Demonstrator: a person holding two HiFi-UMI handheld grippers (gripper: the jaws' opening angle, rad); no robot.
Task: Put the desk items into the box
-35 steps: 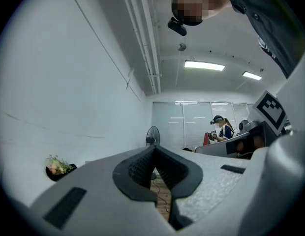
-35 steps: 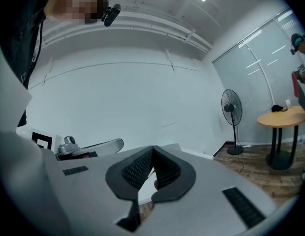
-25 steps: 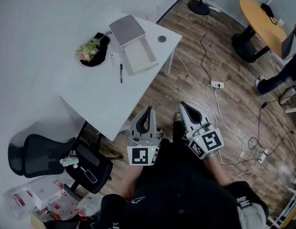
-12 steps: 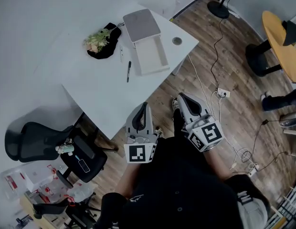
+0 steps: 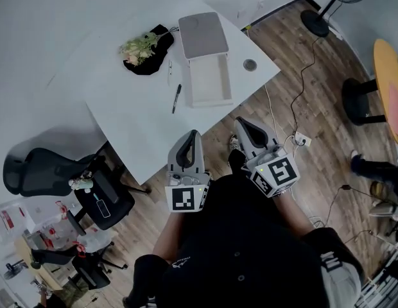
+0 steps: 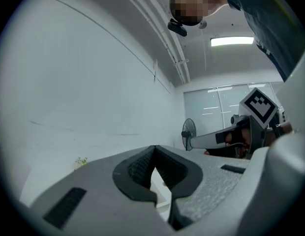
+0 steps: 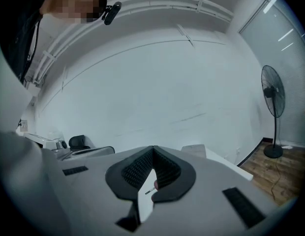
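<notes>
Pen lies near-to-far on desk, parallel beside box.

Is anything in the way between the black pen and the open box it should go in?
Nothing visible. The pen lies on bare table right beside the box, apart from it. The left hand-held gripper and right hand-held gripper are shut, short of the table's edge.

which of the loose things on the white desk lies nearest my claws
The black marker pen, lying just left of the open white cardboard box. The bunch of flowers on its black cloth lies farther back, beside the box's grey lid.
</notes>
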